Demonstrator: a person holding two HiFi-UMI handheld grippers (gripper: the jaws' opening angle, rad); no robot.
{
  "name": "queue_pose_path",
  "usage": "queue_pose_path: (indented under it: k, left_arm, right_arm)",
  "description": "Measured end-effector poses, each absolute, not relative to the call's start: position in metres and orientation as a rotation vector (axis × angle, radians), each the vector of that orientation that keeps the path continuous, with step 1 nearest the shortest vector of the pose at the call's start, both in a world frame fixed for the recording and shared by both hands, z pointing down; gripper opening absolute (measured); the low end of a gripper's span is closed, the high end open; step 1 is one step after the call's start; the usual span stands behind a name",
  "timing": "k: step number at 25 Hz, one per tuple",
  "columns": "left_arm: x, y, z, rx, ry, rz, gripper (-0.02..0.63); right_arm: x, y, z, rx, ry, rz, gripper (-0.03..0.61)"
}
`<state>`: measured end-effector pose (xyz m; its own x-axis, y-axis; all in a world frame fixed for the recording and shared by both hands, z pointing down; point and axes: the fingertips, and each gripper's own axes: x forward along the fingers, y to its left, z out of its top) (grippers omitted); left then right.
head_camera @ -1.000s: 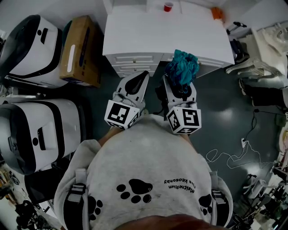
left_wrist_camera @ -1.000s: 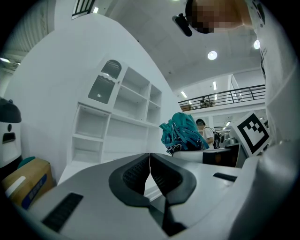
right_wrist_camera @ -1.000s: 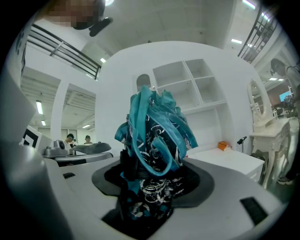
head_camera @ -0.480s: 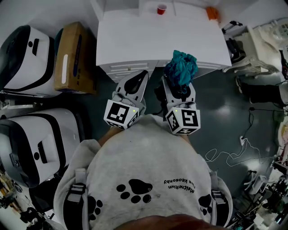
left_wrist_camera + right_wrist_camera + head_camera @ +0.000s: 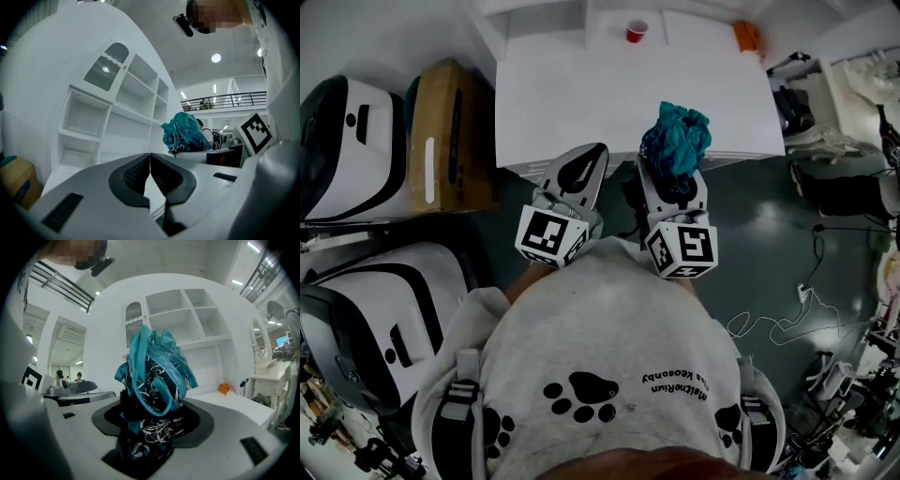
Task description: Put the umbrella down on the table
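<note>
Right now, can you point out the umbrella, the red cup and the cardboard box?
umbrella (image 5: 677, 141), head view, its bunched teal fabric.
red cup (image 5: 637, 31), head view, its open top.
cardboard box (image 5: 436, 112), head view, its top face.

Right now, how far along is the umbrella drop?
Done: the umbrella is clamped in the right gripper, bunched and upright. In hand: it is held at the near edge of the table, not resting on the top. Left to do: set it on the bare tabletop and open the jaws. The left gripper is shut and empty.
</note>
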<state>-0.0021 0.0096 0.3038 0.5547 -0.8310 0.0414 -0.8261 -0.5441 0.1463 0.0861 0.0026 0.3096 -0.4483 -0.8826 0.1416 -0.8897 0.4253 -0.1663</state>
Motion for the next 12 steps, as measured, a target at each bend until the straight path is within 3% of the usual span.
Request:
queue_pose_path:
  k: [12]
  left_arm:
    - [-0.014, -0.097, 0.306, 2.68, -1.333, -0.054, 0.018]
  right_arm:
    - [0.073, -0.096, 0.314, 1.699, -2.571, 0.344, 0.288]
